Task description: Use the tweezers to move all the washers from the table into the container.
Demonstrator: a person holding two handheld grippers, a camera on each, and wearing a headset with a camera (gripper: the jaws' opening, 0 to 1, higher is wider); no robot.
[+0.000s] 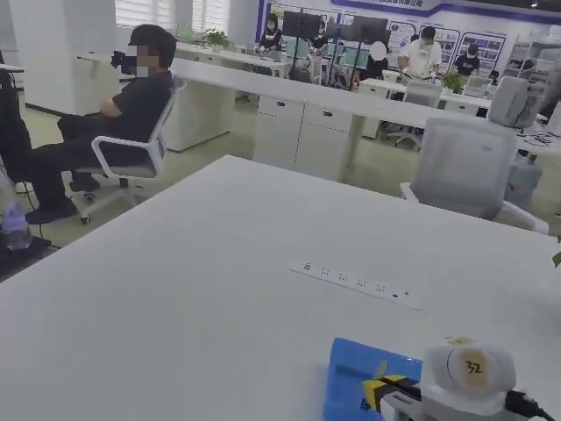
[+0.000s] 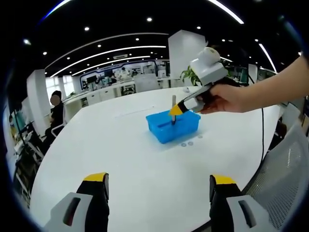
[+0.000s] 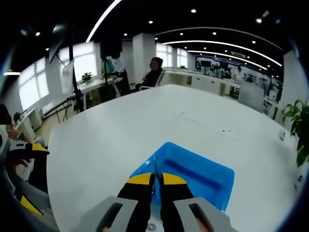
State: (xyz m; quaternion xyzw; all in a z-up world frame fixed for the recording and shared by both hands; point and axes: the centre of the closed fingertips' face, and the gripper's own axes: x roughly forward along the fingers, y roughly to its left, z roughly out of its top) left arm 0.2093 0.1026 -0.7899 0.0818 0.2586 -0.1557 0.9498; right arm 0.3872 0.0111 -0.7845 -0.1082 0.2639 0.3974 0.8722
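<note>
Over the blue container (image 2: 166,136) near the desk (image 2: 120,159) edge, the right gripper (image 3: 155,180) pinches tweezers (image 2: 173,107); the left gripper (image 2: 159,181) gapes wide, empty.

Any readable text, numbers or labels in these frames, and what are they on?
"32": on the round cap atop the right gripper.
Wall posters: printed, but too blurred to read.
Power strip: marks too small to read.
</note>
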